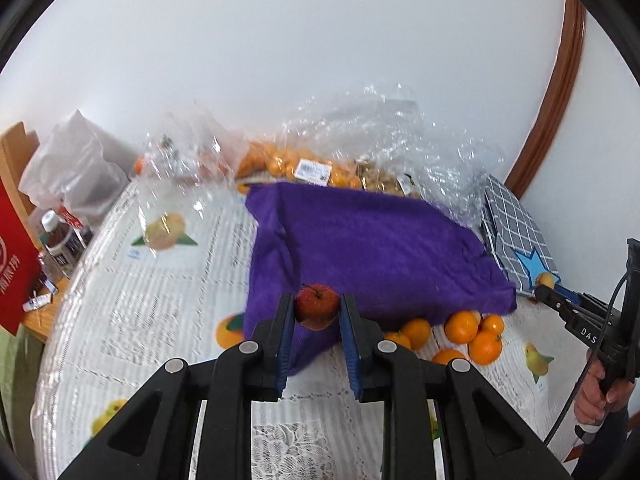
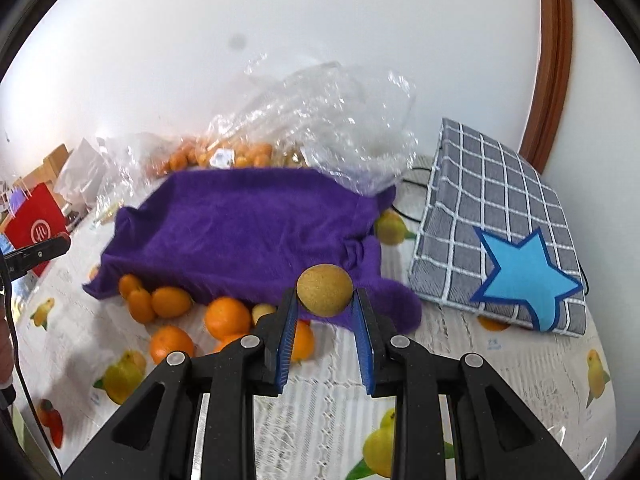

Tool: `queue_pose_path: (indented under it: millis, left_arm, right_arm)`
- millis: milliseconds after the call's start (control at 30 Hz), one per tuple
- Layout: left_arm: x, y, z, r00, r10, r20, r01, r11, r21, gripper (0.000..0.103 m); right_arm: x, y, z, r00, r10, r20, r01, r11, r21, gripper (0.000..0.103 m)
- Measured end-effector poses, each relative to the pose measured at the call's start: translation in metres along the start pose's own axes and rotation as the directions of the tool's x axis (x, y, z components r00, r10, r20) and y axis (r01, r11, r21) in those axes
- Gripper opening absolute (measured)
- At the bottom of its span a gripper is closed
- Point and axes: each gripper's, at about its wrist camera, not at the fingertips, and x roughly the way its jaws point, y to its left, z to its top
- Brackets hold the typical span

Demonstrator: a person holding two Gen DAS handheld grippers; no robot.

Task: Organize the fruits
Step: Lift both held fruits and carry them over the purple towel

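A small red apple (image 1: 317, 306) is clamped between the blue pads of the left gripper (image 1: 317, 312), and a round tan fruit (image 2: 325, 290) is gripped likewise by the right gripper (image 2: 325, 300); both are held clear of the table. Behind them a purple cloth (image 1: 372, 248) is draped over something hidden beneath it. Loose oranges (image 2: 224, 316) are seen at its near edge, several partly covered by the cloth or the jaws. Further back, bagged oranges (image 1: 280, 162) are blurred by crinkled clear plastic (image 2: 340, 120). A grey checked bag (image 2: 500, 216) with a blue star lies beside the cloth on the fruit-printed tablecloth (image 1: 160, 300).
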Motion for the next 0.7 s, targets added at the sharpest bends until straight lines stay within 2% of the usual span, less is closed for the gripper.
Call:
queue_pose_path:
  millis: [333,700]
  left_arm:
    - [-0.013,-0.007,0.019,0.999,0.024,0.038,-0.024,1.000,0.002,0.022]
    - [-0.001,-0.014,0.039,0.999,0.013,0.047,-0.013,1.000,0.001,0.022]
  right_arm:
    - [-0.006,0.019,0.019,1.000,0.010,0.025,-0.011,1.000,0.011,0.027]
    - [-0.002,0.025,0.042,0.999,0.010,0.048,-0.011,0.999,0.036,0.027]
